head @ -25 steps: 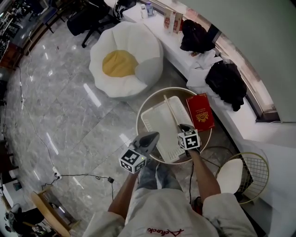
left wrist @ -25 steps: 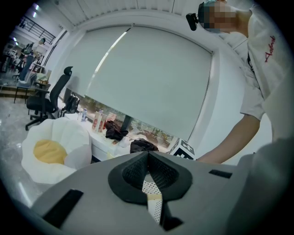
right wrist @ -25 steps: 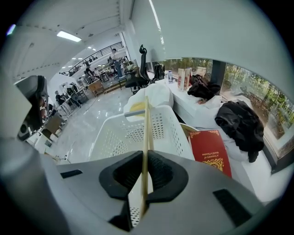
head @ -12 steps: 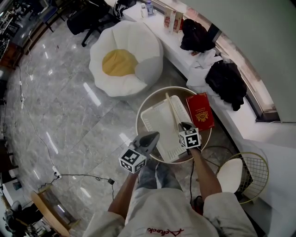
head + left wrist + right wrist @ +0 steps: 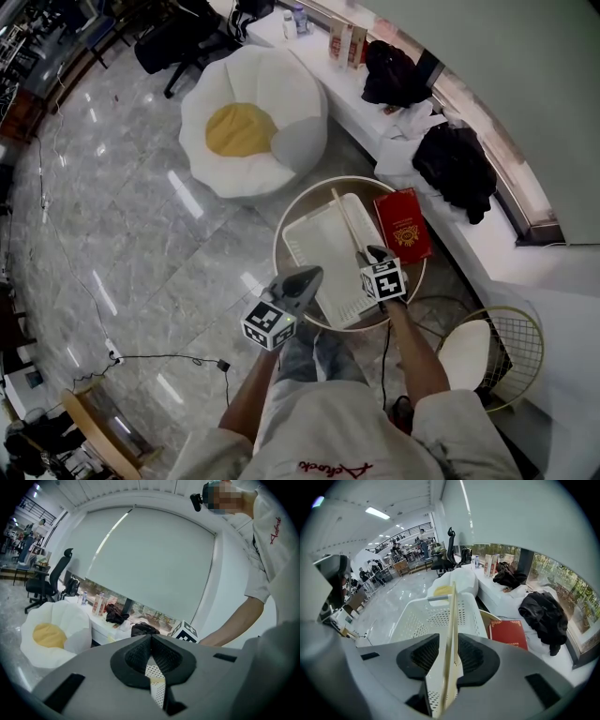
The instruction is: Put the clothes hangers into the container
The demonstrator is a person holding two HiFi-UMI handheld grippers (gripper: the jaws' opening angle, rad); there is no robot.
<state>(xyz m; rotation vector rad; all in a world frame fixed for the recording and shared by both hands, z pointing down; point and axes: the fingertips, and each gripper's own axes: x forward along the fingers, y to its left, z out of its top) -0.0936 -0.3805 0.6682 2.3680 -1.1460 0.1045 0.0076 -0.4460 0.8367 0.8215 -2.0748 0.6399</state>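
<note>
- While backing the right gripper (image 5: 373, 255) off, draw it straight back along the wooden hanger (image 5: 345, 223), keeping both pads clear so as not to drag it out of the white perforated basket (image 5: 309, 246)
- Check first for the hanger resting down along the basket's right side rather than balanced on the far rim; depth of rest not clear from here
- Avoid nudging the red book (image 5: 403, 227) just beside the basket on the round table (image 5: 314, 187)
- Read the right jaws as having just been opening: now wide apart, hanger running between them, a gap showing on each side, no squeeze
- Read the left gripper (image 5: 315, 274) jaws as closed together at the tips, nothing between them, held near the table's near edge, apart from the basket
</note>
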